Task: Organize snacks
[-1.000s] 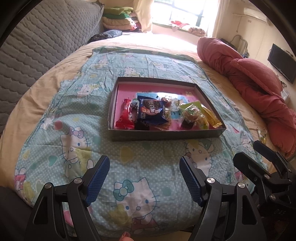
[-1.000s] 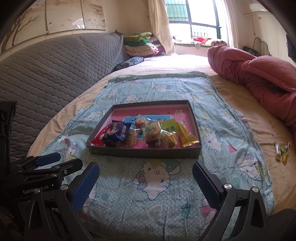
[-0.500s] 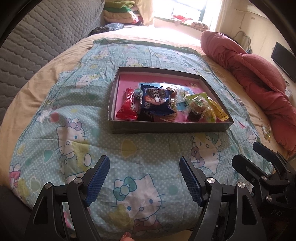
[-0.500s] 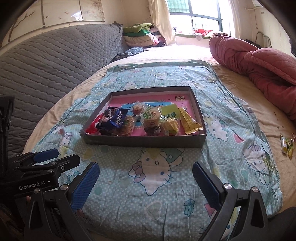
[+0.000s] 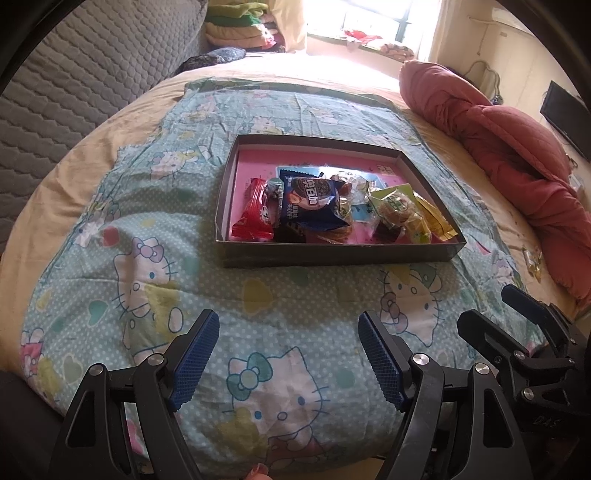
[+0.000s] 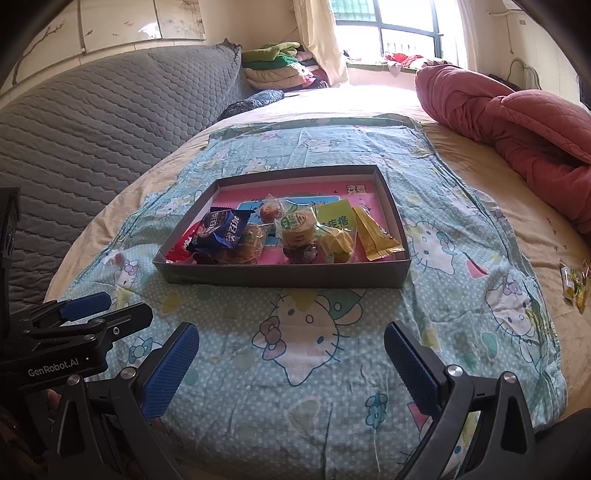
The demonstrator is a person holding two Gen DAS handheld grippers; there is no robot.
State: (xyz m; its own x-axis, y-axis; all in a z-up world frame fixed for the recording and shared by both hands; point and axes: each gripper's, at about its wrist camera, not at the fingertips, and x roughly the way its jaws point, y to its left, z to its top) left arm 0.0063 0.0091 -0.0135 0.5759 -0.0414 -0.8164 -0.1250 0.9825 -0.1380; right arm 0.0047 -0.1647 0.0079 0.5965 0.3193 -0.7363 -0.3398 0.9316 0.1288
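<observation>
- Above the near end of a cartoon-cat blanket point(image 5: 155, 206), the left gripper point(image 5: 288, 354) hovers with its two blue-padded fingers point(image 5: 194, 354) spread wide, nothing between them.
- Just beside it, the right gripper point(image 6: 291, 362) hangs over the same blanket, its two blue pads point(image 6: 410, 365) likewise parted and empty; each tool shows at the edge of the other's view.
- Ahead of both, well apart from the fingertips, one shallow dark box point(image 5: 332, 253) with a pink floor sits on the blanket, holding the snacks in a loose heap toward its near wall.
- Counted in the heap: one red packet point(image 5: 255, 216) at the left, one dark blue biscuit packet point(image 5: 314, 203) overlapping it, one round cake in a green-labelled wrapper point(image 6: 297, 229), one yellow stick packet point(image 6: 373, 234) at the right, and several clear-wrapped pieces underneath, too tangled to count.
- Off the blanket, a few small wrapped sweets point(image 6: 572, 282) lie on the beige sheet point(image 6: 517, 221) at the right.
- One rumpled red quilt point(image 6: 517, 118) lies along the bed's right side; a grey quilted headboard point(image 6: 92, 122) runs along the left.
- Folded clothes point(image 6: 273, 66) are stacked in the far corner beside one bright window point(image 6: 406, 33), and a dark screen point(image 5: 565, 114) hangs on the right wall.
</observation>
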